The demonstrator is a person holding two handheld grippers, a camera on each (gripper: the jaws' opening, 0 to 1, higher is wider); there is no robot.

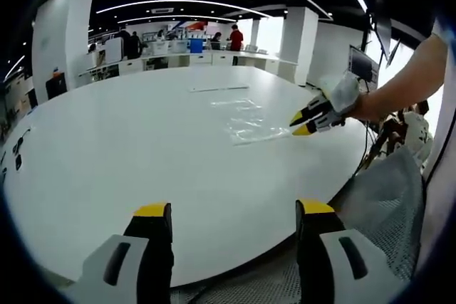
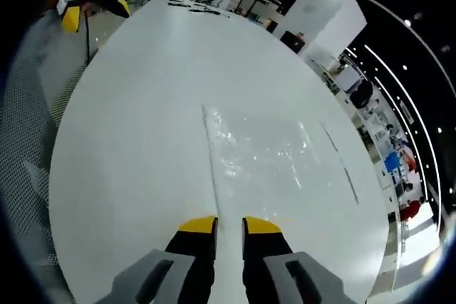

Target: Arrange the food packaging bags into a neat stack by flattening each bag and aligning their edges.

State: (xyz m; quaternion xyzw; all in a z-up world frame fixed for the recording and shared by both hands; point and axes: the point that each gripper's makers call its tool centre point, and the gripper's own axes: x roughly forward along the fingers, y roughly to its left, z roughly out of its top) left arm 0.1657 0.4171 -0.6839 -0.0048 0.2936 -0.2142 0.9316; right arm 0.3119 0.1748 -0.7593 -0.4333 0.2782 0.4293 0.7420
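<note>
My left gripper (image 1: 234, 220) — black jaws tipped yellow — stands released, wide apart, over the near rim of the smooth, glossy white oval table (image 1: 128, 147). My right gripper (image 2: 228, 227) has its jaws nearly closed at the near edge of a clear, crinkled plastic packaging bag (image 2: 267, 154) lying flat on the table; whether it pinches the film I cannot tell. Just beyond lies a second clear bag (image 1: 236, 104), then a thin transparent strip (image 1: 219, 89).

Clear bags (image 2: 263, 151), flat, overlapping on table (image 2: 142, 105)
</note>
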